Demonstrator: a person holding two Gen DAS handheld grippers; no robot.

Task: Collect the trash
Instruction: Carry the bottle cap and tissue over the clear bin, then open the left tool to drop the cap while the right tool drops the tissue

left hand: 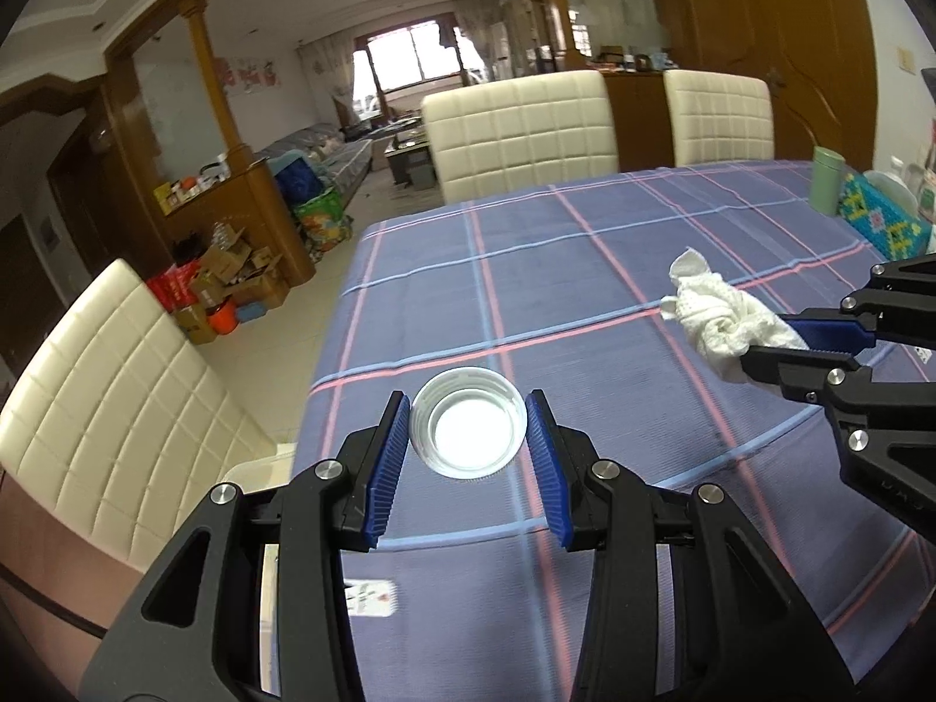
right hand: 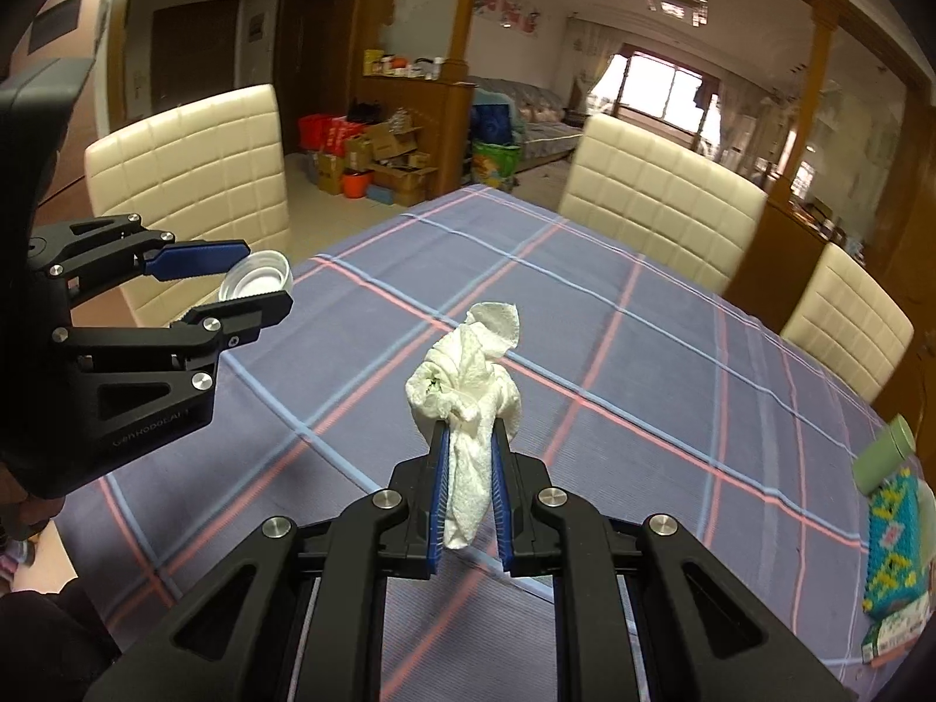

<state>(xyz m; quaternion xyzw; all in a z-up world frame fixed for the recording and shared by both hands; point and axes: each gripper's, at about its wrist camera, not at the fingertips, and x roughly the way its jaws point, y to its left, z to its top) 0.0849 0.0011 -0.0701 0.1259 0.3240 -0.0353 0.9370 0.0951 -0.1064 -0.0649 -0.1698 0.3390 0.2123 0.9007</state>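
Black linkages and blue ribbed pads fill the near edge of each wrist view. Closest in the left wrist view, the left gripper [left hand: 467,428] is clamped on a clear plastic cap [left hand: 466,430], its open side facing the camera and a pad pressing each side of its rim; the cap is lifted clear of the cloth. From the right wrist view the same gripper [right hand: 257,284] shows at the left, the cap [right hand: 257,281] pinched between its two fingers.

Nearest in the right wrist view, the right gripper [right hand: 471,471] is closed tight on a crumpled white tissue [right hand: 468,403], the wad bulging beyond the fingertips and a tail hanging down between the pads. In the left wrist view that gripper [left hand: 778,345] reaches in from the right edge with the tissue [left hand: 722,316] held above the table.

Beneath both lies a blue tablecloth [right hand: 614,351] with pink and light-blue check lines. Far on the right of the table stand a pale green canister [left hand: 826,178] and, just beside it, a box with a turquoise patterned cover [left hand: 880,216].

Beyond the table edges are cream quilted chairs [left hand: 518,131]. Farther off, cardboard boxes [right hand: 380,161] sit on the tiled floor, and a bright window [left hand: 412,61] closes the far room.
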